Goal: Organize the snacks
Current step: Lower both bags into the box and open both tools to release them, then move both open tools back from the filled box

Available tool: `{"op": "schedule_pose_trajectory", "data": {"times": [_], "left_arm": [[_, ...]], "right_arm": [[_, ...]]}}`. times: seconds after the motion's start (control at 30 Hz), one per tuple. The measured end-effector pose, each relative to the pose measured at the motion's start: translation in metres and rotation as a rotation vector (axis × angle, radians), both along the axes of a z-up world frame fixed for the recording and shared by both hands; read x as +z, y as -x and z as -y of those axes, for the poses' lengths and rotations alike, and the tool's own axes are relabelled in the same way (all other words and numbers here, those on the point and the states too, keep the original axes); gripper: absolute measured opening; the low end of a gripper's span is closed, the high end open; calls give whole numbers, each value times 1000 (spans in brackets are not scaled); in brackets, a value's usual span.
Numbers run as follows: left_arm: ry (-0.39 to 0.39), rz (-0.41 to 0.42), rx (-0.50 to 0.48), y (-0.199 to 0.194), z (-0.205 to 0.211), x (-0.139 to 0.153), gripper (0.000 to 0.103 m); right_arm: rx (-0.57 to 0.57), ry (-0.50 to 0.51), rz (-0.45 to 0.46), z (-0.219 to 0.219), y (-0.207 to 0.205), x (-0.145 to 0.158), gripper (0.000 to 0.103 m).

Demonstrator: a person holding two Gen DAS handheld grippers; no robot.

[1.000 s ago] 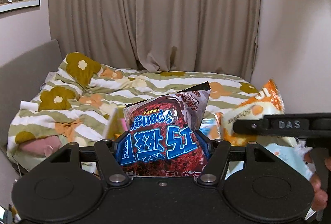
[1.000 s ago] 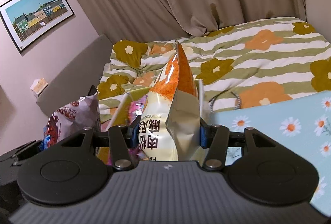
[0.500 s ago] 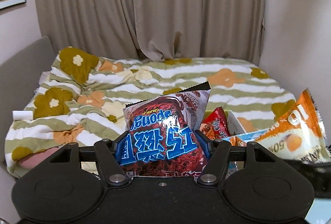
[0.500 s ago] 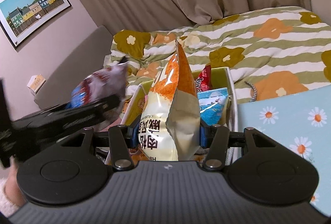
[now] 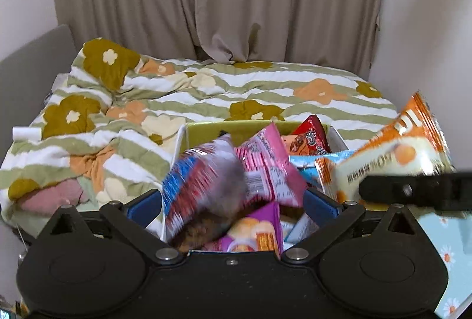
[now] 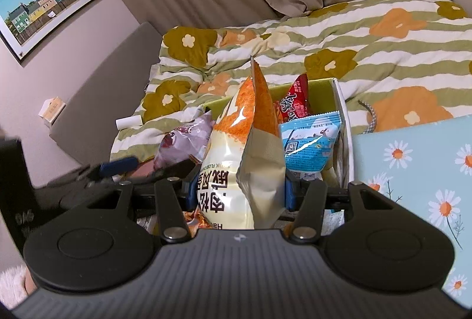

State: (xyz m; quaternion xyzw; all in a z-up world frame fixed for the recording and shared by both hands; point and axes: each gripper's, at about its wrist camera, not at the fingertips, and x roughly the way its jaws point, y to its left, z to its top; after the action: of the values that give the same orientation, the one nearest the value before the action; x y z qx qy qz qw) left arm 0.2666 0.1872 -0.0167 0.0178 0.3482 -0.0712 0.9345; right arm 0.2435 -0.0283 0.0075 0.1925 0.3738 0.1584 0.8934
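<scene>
Two handheld grippers tilt down over a yellow-green box point(image 5: 206, 128) of snacks that sits on a bed with a green-striped, flower-printed quilt point(image 5: 206, 89)

The left gripper point(image 5: 233, 202) has its jaws spreading wide at this moment. Between them, a red, blue and silver snack bag point(image 5: 203, 186) is blurred and no longer pressed by the blue pads, tipping over the near left part of the box. Its lettering is too smeared to read. Beneath it in the box lies a purple packet point(image 5: 259, 230), and just behind it a pink packet point(image 5: 265, 168) with small unreadable print.

The right gripper point(image 6: 240, 192) is closed tight on an orange and cream bag point(image 6: 244, 154), gripping its lower part so the bag stands upright above the middle of the box. Large Chinese characters run up the bag's front, with a small line of Latin print including "FLOSS". From the left camera the same bag shows a percent figure.

At the far end of the box stands a red packet point(image 6: 295, 103) with looping white script I cannot make out. At the box's right side is a light blue packet point(image 6: 309, 145) with a QR code. A daisy-printed blue panel point(image 6: 413, 171) lies just right of the box
</scene>
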Motion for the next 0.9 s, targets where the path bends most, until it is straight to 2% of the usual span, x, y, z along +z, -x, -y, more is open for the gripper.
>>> {"op": "schedule_pose_trajectory", "data": {"times": [0.23,0.33,0.4,0.43,0.53,0.67,0.9], "left_arm": [[-3,4,20,14,-10,3,103],[2,10,23,21,-13,2,103],[0,10,23,25,-15,0,103],[-2,7,22,27,-16,-2,103],[-6,-7,17,34,-17,-10,103],[3,-24,15,41,-19,-14,103],[-10,43,45,67,-11,12,103]], "right_arm": [[18,-8,9,-10,-4,5,67],[15,-14,8,-16,-4,4,72],[9,-18,7,-18,-6,3,97],[-10,-20,7,-17,-6,0,103],[-53,-15,18,-13,0,-3,103],[-92,45,43,-13,14,-2,103],[-87,40,97,0,38,13,103]]}}
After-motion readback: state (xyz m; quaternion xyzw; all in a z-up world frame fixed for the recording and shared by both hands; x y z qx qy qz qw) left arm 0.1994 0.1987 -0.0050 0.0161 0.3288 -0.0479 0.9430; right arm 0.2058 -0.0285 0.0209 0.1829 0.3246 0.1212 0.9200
